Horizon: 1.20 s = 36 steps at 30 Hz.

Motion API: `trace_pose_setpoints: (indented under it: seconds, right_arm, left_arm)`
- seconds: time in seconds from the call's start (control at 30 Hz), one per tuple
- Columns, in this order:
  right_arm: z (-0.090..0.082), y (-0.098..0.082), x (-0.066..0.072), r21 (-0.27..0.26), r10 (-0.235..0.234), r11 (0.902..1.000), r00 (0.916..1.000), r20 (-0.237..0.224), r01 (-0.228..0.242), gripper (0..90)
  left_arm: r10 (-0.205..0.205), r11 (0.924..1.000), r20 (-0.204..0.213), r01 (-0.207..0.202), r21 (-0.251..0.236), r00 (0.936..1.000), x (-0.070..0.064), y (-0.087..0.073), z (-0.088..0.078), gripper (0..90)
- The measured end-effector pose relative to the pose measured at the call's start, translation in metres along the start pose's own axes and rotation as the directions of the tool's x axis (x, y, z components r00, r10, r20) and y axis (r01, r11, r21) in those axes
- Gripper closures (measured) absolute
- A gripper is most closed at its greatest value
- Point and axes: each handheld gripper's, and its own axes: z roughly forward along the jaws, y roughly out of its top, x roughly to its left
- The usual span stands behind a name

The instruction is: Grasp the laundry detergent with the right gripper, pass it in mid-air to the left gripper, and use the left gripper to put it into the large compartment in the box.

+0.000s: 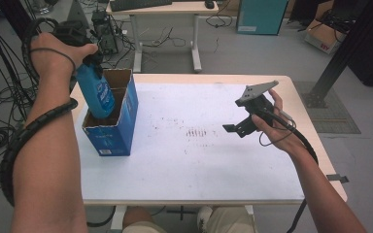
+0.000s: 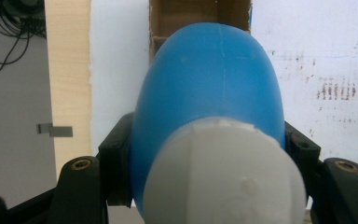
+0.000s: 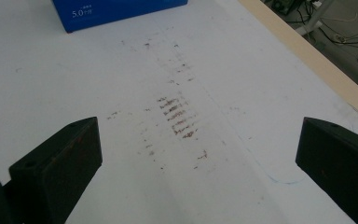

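Lowering blue bottle (image 1: 95, 92) into open blue carton (image 1: 112, 132) near table's (image 1: 199, 170) left edge; left gripper (image 1: 91, 57) clamped on bottle's neck, base already inside. Right gripper (image 1: 245, 127) idle, jaws wide, above right side. Next: sink straight, then release.

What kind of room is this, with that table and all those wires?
Probably a lab or workshop: cables sprawl over the bare floor, a desk with a keyboard stands behind, and a white-topped table bears a blue carton.
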Motion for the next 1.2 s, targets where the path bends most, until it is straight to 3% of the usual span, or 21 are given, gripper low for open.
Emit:
trace_pose_setpoints:
  seconds: [0.27, 0.87, 1.2]
  right_arm:
    - [0.005, 0.0, 0.002, 0.006, 0.0, 1.0, 1.0, -0.009, 0.0, 0.3]
    - [0.015, -0.002, 0.004, 0.024, 0.002, 0.9997, 0.9999, -0.017, -0.002, 0.3]
    - [0.018, -0.004, 0.002, 0.035, 0.009, 0.9994, 0.9999, -0.014, -0.009, 0.3]
  left_arm:
    - [-0.022, 0.9998, 0.018, 0.021, 0.004, 0.9996, -0.002, -0.002, 0.027, 37.0]
    - [0.015, 0.9999, -0.008, -0.015, 0.008, 0.9999, -0.007, -0.007, 0.076, 37.0]
    - [0.009, 0.9998, 0.007, -0.009, 0.018, 0.9999, -0.009, -0.009, 0.102, 37.0]
